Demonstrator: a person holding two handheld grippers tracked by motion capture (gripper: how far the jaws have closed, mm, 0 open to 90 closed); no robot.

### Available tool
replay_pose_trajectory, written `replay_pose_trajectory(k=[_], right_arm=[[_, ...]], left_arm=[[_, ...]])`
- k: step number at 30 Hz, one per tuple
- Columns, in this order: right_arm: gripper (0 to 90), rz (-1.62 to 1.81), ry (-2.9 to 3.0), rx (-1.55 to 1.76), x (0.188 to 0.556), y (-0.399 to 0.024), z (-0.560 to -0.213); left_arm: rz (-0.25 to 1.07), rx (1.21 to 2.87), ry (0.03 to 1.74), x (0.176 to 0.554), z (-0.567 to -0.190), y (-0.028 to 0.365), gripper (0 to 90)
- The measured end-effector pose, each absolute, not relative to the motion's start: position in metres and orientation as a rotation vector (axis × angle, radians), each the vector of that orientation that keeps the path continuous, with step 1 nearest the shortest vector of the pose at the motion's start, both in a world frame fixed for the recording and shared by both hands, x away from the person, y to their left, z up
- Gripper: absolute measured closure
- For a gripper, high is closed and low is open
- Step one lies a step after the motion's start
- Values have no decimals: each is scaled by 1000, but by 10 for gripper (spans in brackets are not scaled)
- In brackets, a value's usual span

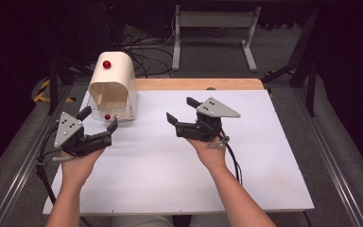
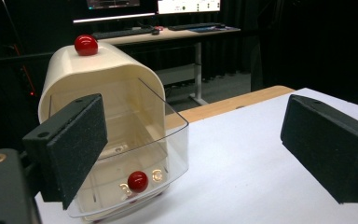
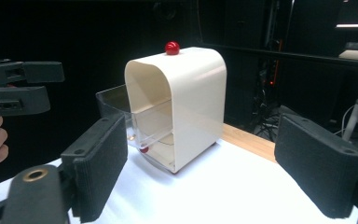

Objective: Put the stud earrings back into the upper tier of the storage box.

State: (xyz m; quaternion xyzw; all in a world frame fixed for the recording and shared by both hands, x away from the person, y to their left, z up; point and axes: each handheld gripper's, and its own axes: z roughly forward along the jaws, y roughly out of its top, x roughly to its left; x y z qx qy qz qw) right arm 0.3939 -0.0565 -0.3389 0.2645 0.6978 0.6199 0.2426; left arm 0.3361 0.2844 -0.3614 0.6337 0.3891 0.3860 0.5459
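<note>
1. We are holding the left claw [image 1: 99, 118] wide and empty, just beside the cream box [image 1: 116, 75]; the right claw [image 1: 182, 109] is gaping too, with nothing between its pads.
2. We are probably aiming for the red knob [image 2: 137, 181] on the clear drawer [image 2: 168, 140], so squaring the foam pads around it is helping.
3. The box is sitting near the far left edge of the white counter [image 1: 170, 170]: rounded matte shell, glossy knobs.
</note>
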Motion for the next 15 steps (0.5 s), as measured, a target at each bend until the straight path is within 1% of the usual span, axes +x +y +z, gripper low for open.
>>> replay_pose_trajectory(k=[15], right_arm=[[111, 1706, 1869, 718, 382, -91, -342]], left_arm=[[901, 1498, 928, 336, -362, 284, 60]])
